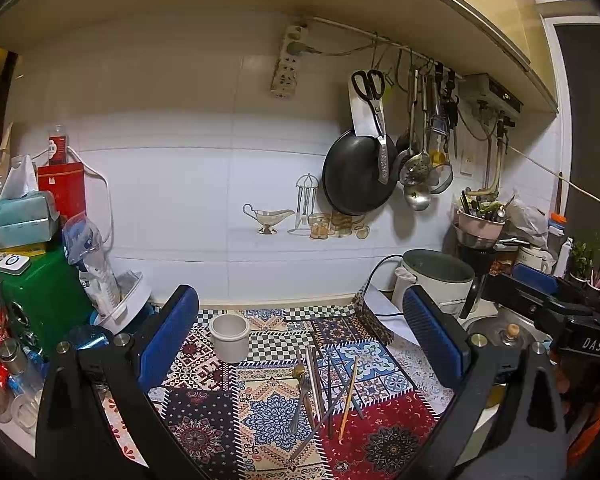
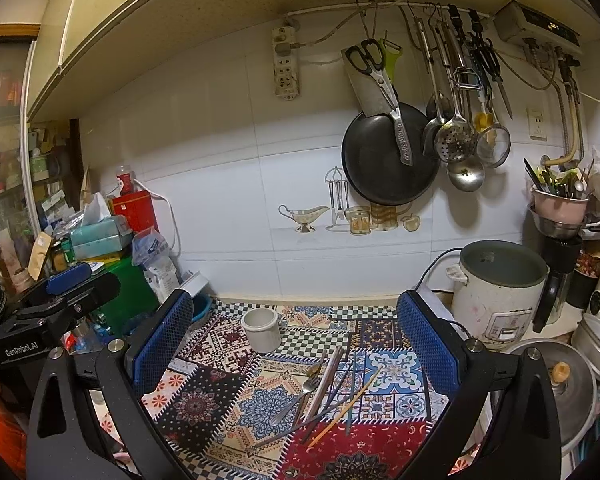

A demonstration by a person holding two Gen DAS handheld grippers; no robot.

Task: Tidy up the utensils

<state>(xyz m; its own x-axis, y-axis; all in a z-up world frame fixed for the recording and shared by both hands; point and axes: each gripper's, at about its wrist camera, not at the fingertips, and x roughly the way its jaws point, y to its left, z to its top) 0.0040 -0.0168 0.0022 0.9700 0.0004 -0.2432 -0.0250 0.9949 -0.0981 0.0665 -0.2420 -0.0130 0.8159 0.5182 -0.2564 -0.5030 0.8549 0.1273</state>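
Observation:
A pile of utensils lies on the patterned cloth: several chopsticks, a fork and a gold spoon. A white cylindrical cup stands upright behind and left of the pile. My left gripper is open and empty, held above the cloth with the pile between its fingers in view. In the right wrist view the same pile and cup show. My right gripper is open and empty above the cloth. Each gripper shows at the other view's edge.
A rice cooker and pots stand at the right. A green box, tissue box and bags crowd the left. A black pan, scissors and ladles hang on the tiled wall. A full utensil holder sits far right.

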